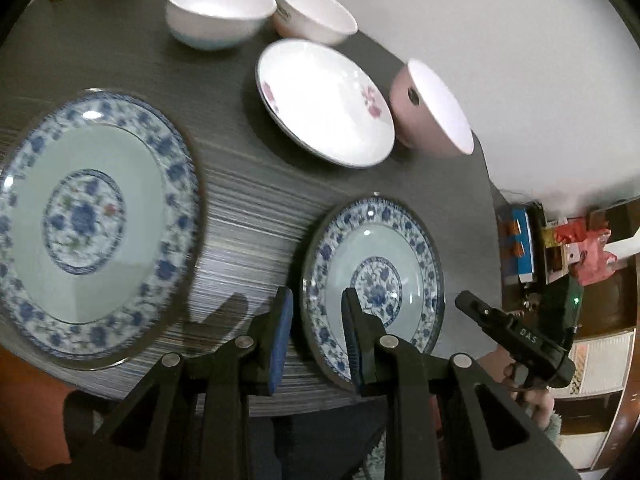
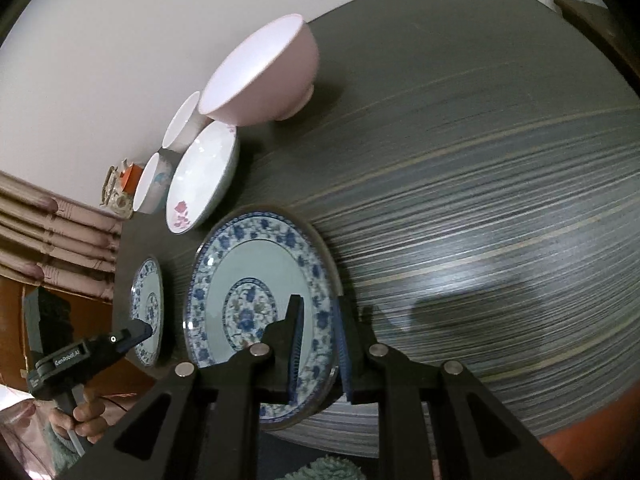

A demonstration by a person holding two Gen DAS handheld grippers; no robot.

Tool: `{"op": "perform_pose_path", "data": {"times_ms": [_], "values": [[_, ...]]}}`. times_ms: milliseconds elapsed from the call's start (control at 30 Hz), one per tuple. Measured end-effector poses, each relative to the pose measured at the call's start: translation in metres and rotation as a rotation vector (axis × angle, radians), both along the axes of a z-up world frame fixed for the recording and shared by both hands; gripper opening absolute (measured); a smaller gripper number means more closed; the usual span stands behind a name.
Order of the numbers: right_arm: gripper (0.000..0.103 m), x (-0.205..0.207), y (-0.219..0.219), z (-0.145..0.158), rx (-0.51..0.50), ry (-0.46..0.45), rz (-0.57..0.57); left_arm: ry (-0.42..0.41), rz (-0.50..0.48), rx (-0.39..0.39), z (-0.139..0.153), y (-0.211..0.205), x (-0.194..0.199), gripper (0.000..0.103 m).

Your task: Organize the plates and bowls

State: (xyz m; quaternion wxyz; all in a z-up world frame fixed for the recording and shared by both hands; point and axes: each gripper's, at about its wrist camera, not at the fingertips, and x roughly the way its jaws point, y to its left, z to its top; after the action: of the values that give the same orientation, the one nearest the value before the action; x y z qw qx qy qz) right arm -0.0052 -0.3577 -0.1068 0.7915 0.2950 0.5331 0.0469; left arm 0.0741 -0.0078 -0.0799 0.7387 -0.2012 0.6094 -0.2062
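Your right gripper (image 2: 318, 344) is clamped on the near rim of a blue-patterned plate (image 2: 256, 312). Your left gripper (image 1: 316, 334) pinches the rim of the smaller matching plate (image 1: 374, 276). Both plates sit near the table (image 2: 480, 200) edge; the bowls stand farther back.

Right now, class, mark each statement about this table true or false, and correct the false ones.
1. Both the left gripper and the right gripper clamp the rim of one blue-patterned plate. True.
2. The pink bowl sits inside a white bowl. False: it stands alone on the table, beside the flower-printed dish.
3. A second blue-patterned plate lies on the table, with no gripper on it. True.
4. The flower-printed dish holds food. False: it is empty.
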Motion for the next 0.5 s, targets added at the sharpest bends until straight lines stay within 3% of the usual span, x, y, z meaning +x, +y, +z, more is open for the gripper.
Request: {"op": "perform_pose_path", "data": {"times_ms": [500], "values": [[0.018,0.006,-0.001,-0.018,0.025,0.026,0.013,0.069,-0.017,0.045,-0.031,-0.028,0.011,0.021]]}}
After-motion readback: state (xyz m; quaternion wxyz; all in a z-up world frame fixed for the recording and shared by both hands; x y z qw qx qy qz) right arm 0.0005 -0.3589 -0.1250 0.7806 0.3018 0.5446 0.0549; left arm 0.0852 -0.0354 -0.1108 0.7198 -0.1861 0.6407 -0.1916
